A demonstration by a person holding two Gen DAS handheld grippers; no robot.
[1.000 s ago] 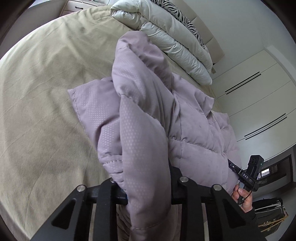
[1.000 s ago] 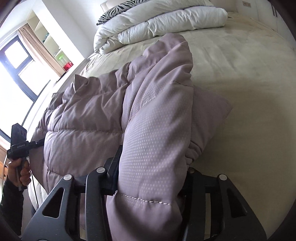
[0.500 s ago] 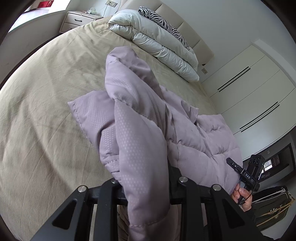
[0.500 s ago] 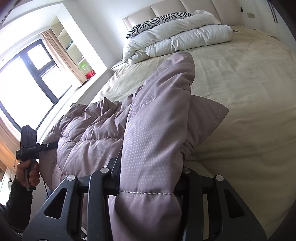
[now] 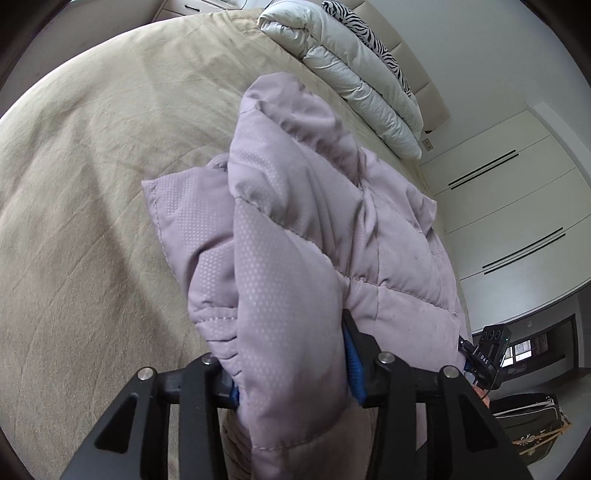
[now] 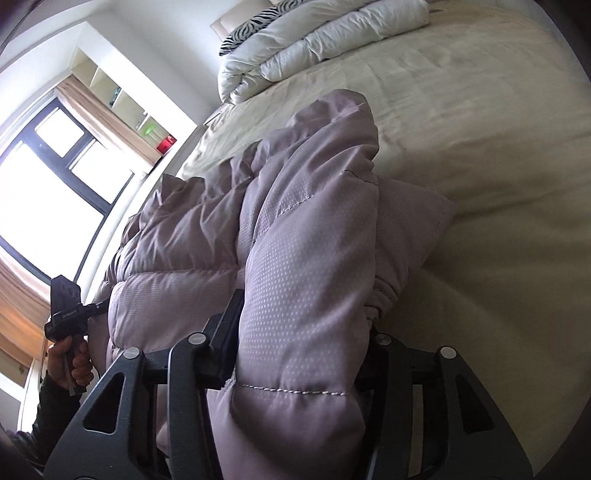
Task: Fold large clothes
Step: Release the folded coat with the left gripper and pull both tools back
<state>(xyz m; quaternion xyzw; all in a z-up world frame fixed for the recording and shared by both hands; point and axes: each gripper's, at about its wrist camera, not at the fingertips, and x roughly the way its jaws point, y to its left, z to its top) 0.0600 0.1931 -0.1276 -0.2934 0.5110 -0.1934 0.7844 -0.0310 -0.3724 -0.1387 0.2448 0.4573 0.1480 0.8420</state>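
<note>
Beige bed (image 5: 92, 177): lilac jacket (image 5: 295, 229), white duvet (image 5: 354, 74).

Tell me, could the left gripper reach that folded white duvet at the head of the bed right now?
Probably not. The left gripper, whose jaws have just been opening, has the lilac jacket bunched between them, and the white duvet lies well across the bed.

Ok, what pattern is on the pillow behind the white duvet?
Black-and-white zebra stripes on the pillow, tucked behind the duvet; clearest in the left wrist view.
</note>
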